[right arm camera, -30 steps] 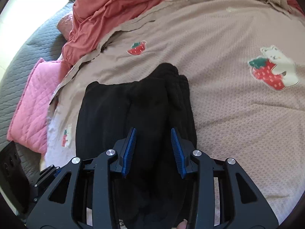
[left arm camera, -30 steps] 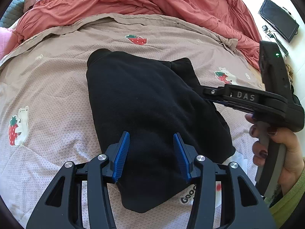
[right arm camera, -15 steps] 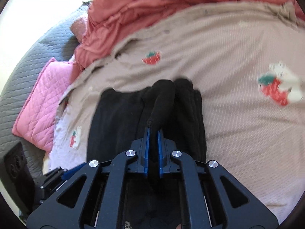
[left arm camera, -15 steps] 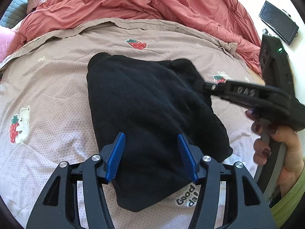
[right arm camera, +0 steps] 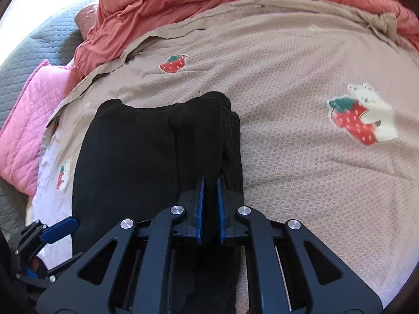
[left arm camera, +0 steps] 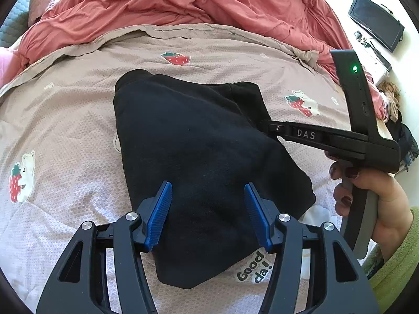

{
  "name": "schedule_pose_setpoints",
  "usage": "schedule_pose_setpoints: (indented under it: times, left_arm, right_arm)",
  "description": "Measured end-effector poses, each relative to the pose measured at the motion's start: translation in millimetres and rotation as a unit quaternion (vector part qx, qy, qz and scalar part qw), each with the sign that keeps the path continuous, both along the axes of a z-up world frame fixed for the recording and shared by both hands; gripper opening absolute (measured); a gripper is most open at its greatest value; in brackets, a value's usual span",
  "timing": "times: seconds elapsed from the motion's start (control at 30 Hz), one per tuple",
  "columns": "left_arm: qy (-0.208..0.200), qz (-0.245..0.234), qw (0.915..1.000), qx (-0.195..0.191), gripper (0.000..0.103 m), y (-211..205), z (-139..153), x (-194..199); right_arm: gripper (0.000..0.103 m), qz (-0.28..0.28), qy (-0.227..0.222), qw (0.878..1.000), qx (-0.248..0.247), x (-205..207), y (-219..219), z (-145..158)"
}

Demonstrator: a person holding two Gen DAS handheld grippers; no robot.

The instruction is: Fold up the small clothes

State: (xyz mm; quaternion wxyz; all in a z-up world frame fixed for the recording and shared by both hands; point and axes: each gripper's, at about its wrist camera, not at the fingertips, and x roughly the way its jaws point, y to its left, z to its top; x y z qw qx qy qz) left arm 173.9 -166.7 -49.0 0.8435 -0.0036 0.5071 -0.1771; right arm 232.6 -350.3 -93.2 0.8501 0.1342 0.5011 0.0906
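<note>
Strawberry-print quilt (left arm camera: 78, 136), rumpled coral duvet (left arm camera: 183, 2)

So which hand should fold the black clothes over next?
The right. The right gripper already has its jaws pinched on a raised ridge of the black garment, ready to pull it over. The left gripper only hovers above the cloth with jaws apart, gripping nothing.

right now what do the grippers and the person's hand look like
Both grippers are black plastic with ribbed blue pads and silver screws: the left gripper and the right gripper. The right one's body carries white "DAS" lettering, a green light and a grey handle. The hand has dark painted nails and a green sleeve.
</note>
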Motion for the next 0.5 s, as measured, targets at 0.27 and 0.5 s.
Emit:
schedule_pose_setpoints:
  times: [0.27,0.5]
  left_arm:
    - [0.001,0.004,1.0000,-0.008,0.063,4,2,-3]
    - [0.003,0.008,0.9998,-0.019,0.063,6,6,-5]
  right_arm:
    - [0.020,0.000,-0.028,0.999,-0.018,-22,-8,23]
    - [0.026,0.009,-0.044,0.999,0.030,-52,-11,48]
